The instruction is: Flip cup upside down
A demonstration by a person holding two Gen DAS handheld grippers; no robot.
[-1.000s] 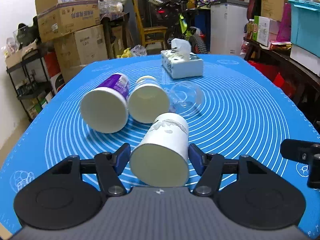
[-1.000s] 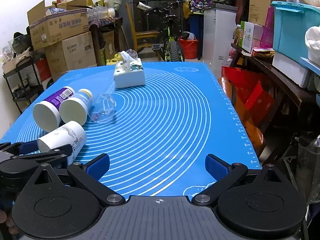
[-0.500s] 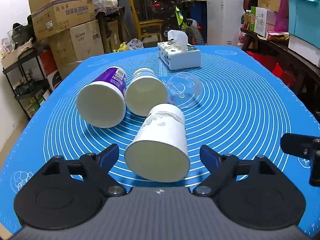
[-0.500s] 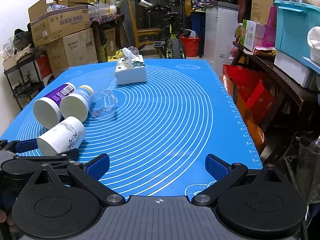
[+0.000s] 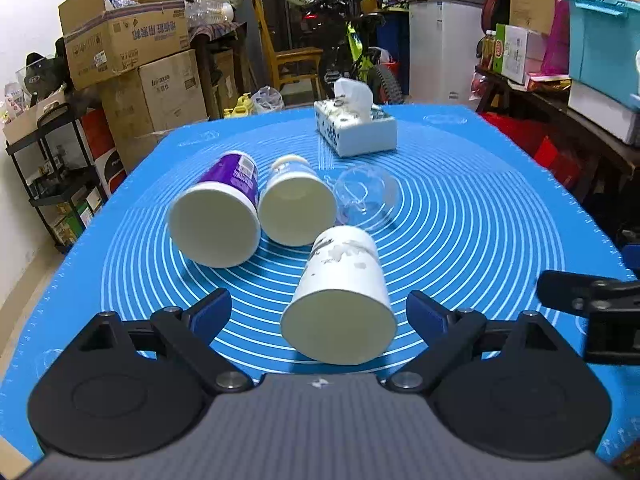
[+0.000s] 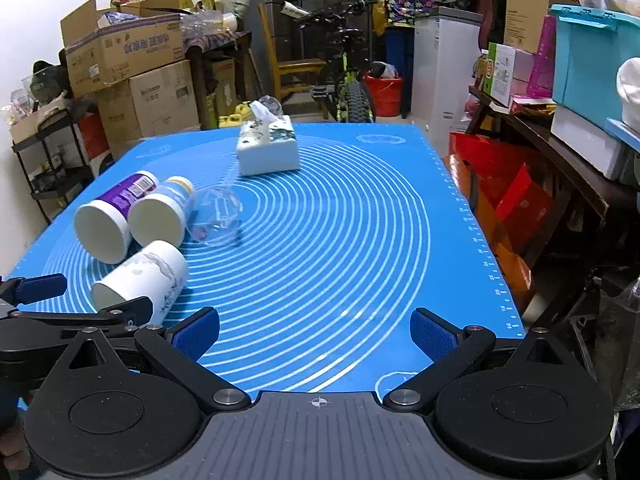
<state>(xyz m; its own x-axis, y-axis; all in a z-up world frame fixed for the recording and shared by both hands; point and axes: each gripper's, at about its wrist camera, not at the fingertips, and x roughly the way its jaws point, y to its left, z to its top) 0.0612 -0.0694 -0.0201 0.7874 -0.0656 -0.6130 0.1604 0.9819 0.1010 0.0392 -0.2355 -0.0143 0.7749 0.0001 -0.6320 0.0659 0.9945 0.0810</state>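
The white paper cup with grey print point(image 5: 340, 300) lies on its side on the blue surface point(image 5: 480, 220), untouched between the spread left hand-held gripper point(image 5: 320, 312), while the right hand-held gripper point(image 6: 316, 330) is also spread.

White paper cup point(image 5: 340, 292) with grey print lies on its side, untouched.

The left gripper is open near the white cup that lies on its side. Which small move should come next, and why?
Probably the left gripper should ease forward and shut on the white cup. The cup lies on its side on the blue mat, its mouth towards the camera, between the open fingers but touching neither. The right gripper is open over bare mat.
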